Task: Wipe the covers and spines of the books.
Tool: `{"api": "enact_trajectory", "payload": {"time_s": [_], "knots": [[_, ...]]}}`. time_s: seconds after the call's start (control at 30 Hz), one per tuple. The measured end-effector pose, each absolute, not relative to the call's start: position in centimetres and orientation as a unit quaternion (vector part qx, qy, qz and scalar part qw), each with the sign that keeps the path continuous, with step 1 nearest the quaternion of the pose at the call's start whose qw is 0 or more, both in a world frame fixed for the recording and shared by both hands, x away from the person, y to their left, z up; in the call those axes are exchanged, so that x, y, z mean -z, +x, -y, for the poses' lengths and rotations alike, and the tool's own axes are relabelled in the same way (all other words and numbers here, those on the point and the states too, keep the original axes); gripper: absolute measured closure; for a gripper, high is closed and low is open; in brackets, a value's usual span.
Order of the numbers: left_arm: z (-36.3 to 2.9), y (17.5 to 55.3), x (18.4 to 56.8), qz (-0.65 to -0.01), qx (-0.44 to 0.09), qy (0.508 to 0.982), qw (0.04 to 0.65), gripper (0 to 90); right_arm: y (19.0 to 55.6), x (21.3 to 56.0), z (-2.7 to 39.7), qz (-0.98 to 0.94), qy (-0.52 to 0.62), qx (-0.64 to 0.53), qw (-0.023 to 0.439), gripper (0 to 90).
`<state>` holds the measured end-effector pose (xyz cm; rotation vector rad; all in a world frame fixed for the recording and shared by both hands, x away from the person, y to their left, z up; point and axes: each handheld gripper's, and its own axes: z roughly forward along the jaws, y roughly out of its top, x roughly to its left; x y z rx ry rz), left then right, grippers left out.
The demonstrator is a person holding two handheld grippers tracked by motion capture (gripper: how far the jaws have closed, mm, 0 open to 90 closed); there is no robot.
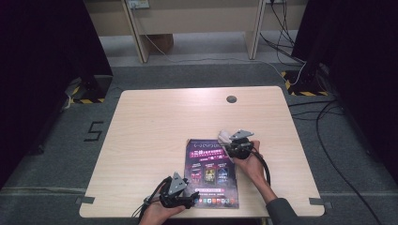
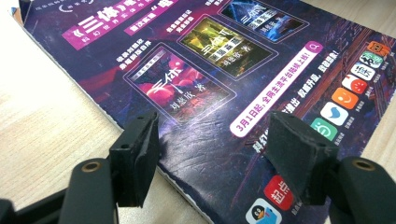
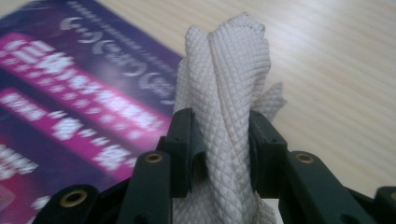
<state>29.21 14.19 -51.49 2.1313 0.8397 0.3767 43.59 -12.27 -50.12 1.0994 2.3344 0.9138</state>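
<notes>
Just one cloth (image 3: 224, 93); one magazine (image 1: 210, 173)

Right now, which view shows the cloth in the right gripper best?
The right gripper view: the white waffle-weave cloth stands bunched between the right gripper, pads pressing it. The high view shows a small pale wad at the magazine's far right corner.
</notes>
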Motion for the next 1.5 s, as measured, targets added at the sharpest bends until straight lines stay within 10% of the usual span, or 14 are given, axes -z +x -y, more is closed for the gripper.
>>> {"api": "enact_trajectory", "payload": {"time_s": [1.5], "knots": [[-15.5, 28.4, 51.0, -0.349, -0.177, 0.844, 0.368, 20.7, 40.5, 50.4, 3.0, -0.876, 0.289, -0.364, 0.126, 63.8]]}}
